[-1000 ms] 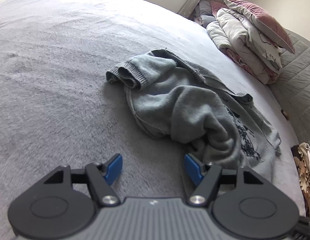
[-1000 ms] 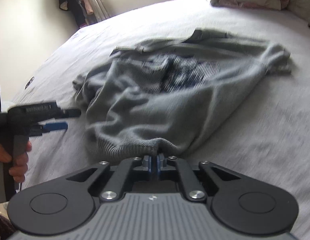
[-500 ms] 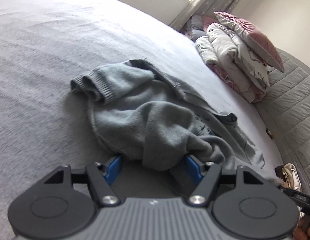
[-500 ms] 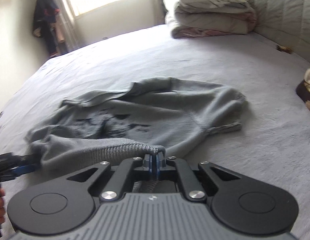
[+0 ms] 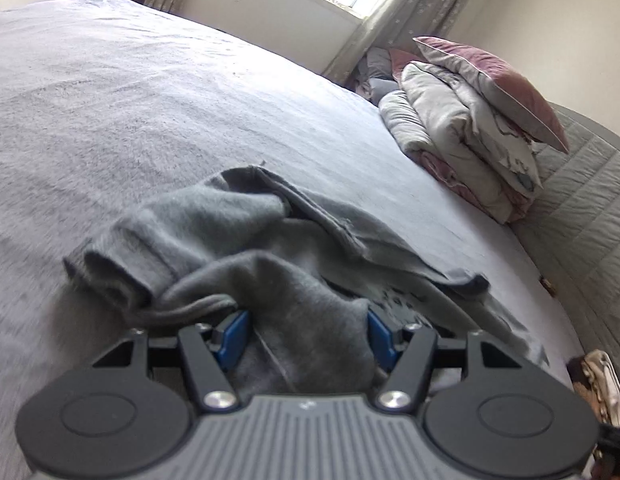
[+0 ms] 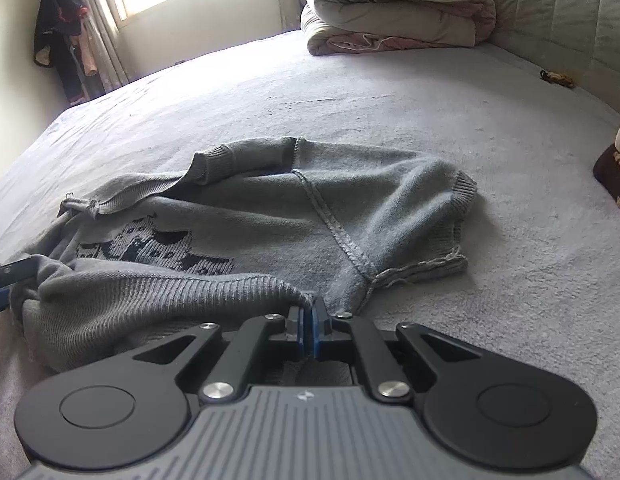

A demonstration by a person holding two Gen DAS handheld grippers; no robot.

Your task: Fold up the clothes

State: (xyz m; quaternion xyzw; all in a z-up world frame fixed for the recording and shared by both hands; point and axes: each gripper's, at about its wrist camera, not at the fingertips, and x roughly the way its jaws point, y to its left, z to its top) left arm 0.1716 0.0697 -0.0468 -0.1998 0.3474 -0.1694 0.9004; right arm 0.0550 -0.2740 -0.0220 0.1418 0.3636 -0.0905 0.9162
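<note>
Bed (image 6: 390, 92): grey cover, widest item logged. Bedding stack (image 5: 462, 132) at far headboard end, well clear.

Sweater (image 6: 270, 216): grey knit, rumpled mid-bed, long axis running across between my two tools, ribbed hem nearest me.

Left gripper (image 5: 306, 332): jaws spread but just been closing, thick fold of sweater between blue pads; pads possibly touching cloth, view too blurred to confirm, I judged no grip yet.

Right gripper (image 6: 308, 330): pressed together, pinching hem corner.

Left nearer free hem end.
</note>
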